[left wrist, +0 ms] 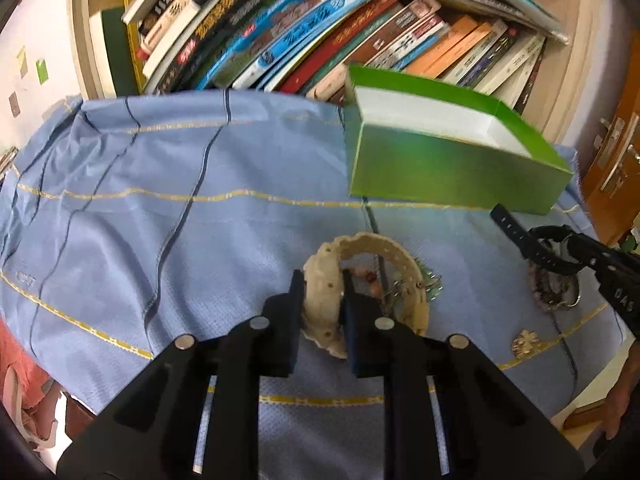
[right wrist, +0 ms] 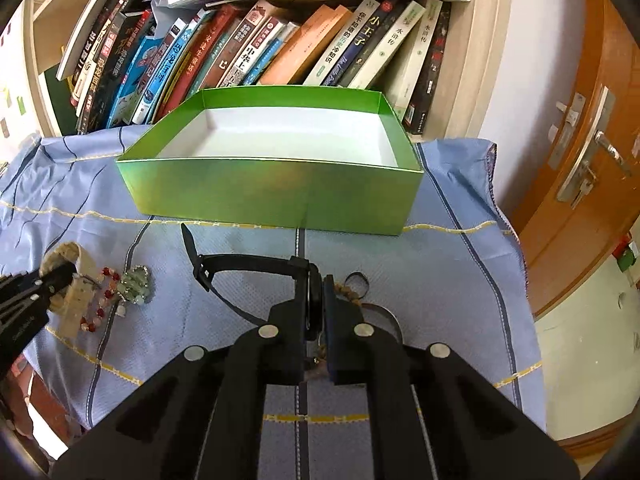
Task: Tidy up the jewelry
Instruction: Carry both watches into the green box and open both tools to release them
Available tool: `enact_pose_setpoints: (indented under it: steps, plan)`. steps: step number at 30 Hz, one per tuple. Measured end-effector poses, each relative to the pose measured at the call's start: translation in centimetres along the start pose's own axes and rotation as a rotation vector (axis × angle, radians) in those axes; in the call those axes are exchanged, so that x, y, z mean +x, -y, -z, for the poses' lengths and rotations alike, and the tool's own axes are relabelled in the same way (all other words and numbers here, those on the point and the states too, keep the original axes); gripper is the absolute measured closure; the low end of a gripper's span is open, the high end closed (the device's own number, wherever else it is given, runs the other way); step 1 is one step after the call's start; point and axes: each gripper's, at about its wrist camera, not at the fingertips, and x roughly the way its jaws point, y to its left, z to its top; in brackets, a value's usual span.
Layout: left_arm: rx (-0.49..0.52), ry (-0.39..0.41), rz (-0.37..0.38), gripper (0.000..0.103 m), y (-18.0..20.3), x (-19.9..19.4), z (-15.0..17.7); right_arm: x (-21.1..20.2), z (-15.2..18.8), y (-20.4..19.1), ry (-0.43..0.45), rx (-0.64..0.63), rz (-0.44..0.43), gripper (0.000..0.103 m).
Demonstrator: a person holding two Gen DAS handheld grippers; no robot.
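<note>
Left wrist view: your left gripper (left wrist: pixel 322 278) pinches the cream watch (left wrist: pixel 352 292) at centre; the green box (left wrist: pixel 452 160), upper right, holds nothing.

Right wrist view: your right gripper (right wrist: pixel 316 280) clamps the black watch (right wrist: pixel 256 268); beads (right wrist: pixel 108 292) remain lower left.

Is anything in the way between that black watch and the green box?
Nothing visible. The right gripper is shut on the black watch, and only bare blue cloth lies between it and the open, empty green box.

Two watches (right wrist: pixel 248 276), one green box (right wrist: pixel 276 196)
</note>
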Motion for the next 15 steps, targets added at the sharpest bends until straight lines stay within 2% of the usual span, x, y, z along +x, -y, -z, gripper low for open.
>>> enact_pose_setpoints:
  steps: [4, 6, 10, 15]
  plan:
    - [0.015, 0.016, 0.023, 0.085, 0.7, -0.6, -1.1, -0.2, -0.4, 0.0, -0.012, 0.004, -0.025, 0.095]
    - [0.032, 0.054, 0.026, 0.085, 1.3, -1.4, -2.3, -1.4, -1.6, 0.2, 0.033, 0.004, -0.03, 0.095]
    - [0.044, 0.156, 0.044, 0.085, 2.5, -3.2, -6.9, -4.1, -6.0, 1.2, 0.159, 0.043, -0.024, 0.095]
    - [0.054, 0.189, 0.078, 0.085, 4.4, -2.1, -13.0, -3.1, -11.2, 2.3, 0.191, 0.098, -0.032, 0.095]
